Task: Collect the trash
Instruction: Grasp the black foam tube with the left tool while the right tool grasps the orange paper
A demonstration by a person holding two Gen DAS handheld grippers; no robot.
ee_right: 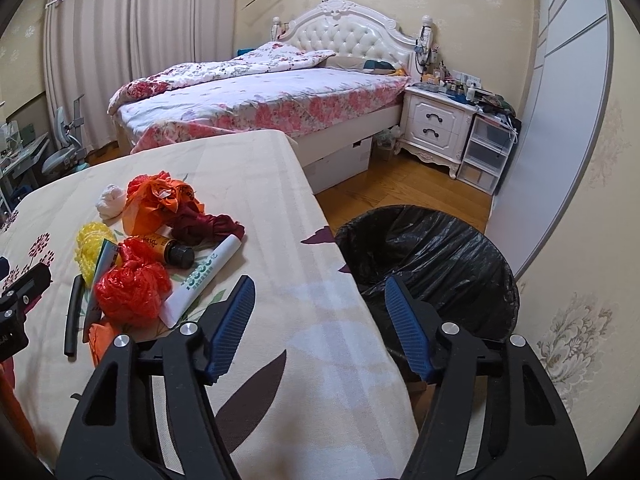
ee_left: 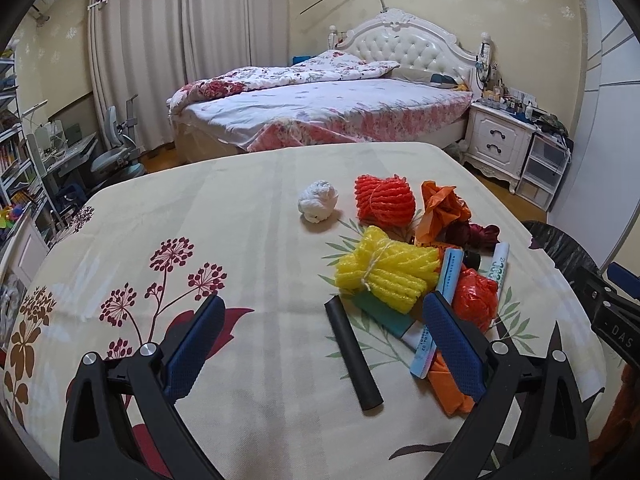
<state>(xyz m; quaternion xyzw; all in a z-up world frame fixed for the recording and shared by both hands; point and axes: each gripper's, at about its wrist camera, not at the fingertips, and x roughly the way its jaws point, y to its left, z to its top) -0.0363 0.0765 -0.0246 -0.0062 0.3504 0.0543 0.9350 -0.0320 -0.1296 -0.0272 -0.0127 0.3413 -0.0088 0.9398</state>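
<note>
Left gripper (ee_left: 334, 334) jaws spread wide and empty — right gripper (ee_right: 320, 326) likewise, both angled downward.

The worktop (ee_left: 240, 208) carries two foam-net bundles, one yellow (ee_left: 386, 276) and one orange (ee_left: 384, 202), one white paper wad (ee_left: 318, 201), one black tube (ee_left: 352, 350), one white tube (ee_right: 204, 276) and one dark-capped bottle (ee_right: 170, 250); one black-lined bin (ee_right: 432, 256) stands beside it.

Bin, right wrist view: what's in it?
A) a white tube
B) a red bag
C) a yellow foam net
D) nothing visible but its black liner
D: the bin beside the table shows only its black liner; the yellow net, white tube and red bag all lie on the table.
</note>
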